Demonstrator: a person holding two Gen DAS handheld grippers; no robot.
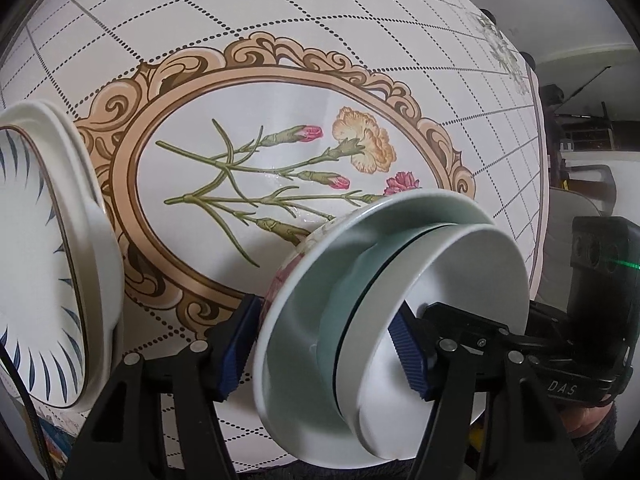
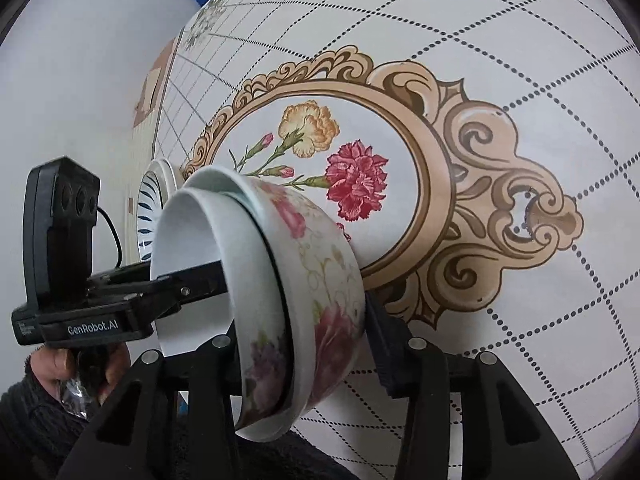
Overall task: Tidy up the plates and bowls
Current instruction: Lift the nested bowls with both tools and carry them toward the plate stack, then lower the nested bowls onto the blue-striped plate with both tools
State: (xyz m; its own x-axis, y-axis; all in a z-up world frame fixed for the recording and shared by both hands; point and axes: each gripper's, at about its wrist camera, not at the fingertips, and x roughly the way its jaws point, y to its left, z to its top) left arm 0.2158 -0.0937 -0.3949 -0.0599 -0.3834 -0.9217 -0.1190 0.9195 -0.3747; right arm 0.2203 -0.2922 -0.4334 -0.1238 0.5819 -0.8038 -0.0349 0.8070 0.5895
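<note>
- The left gripper [image 1: 326,354] was spread wide, its two blue-padded fingers [image 1: 236,350] on either side of the rim of the bowl stack — one pad outside the floral bowl's wall, the other inside the white bowl; whether the pads pressed the rim could not be told.
- The right gripper [image 2: 304,344] also sat at the stack, one finger under the floral bowl's outer wall and the other on the inner side, the rim between them; its grip could not be told for certain either.
- In the left wrist view, the right gripper [image 1: 440,320] reached in from the right edge, its black tips at the white bowl's rim.
- In the right wrist view, the left gripper [image 2: 208,276] came in from the left, a bare hand [image 2: 80,372] around its handle.
- The stack held three nested bowls: a floral bowl [image 2: 324,280] with pink flowers outside, a pale green bowl [image 1: 340,304] inside it, and a white bowl [image 1: 460,280] innermost.
- The stack sat near the table's front edge, over the lower part of the printed oval frame on the tablecloth [image 1: 280,20].
- A pile of plates [image 1: 48,240] with blue leaf strokes lay well apart to the left — white rims layered beneath the top plate.
</note>
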